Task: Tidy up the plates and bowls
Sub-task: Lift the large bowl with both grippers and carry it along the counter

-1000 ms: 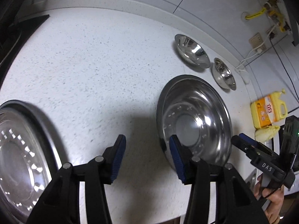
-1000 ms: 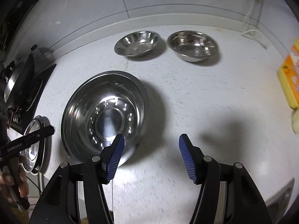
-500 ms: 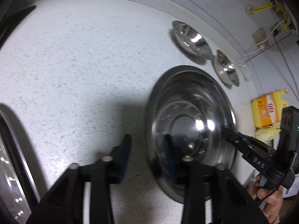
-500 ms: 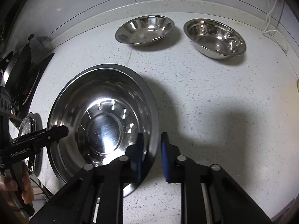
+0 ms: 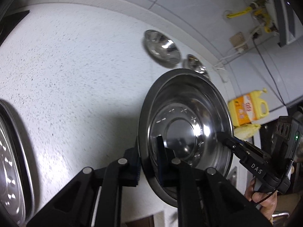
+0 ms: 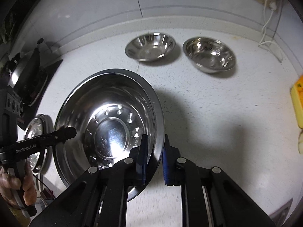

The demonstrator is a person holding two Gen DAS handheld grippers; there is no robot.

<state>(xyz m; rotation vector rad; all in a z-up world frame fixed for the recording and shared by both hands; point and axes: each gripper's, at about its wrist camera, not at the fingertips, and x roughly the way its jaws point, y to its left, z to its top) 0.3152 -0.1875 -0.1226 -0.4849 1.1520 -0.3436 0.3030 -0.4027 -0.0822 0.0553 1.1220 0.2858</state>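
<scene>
Both grippers are on the large steel plate at once. The left gripper clamps its near rim, one pad inside the dish, one outside; the right gripper pinches the opposite rim the same way, jaws nearly closed on the metal. The plate sits tilted over the speckled white countertop. Two small steel bowls rest side by side near the back wall. A second plate is cut off at the frame's left edge. A yellow bottle stands partly hidden behind the plate rim; its label is blurred.
</scene>
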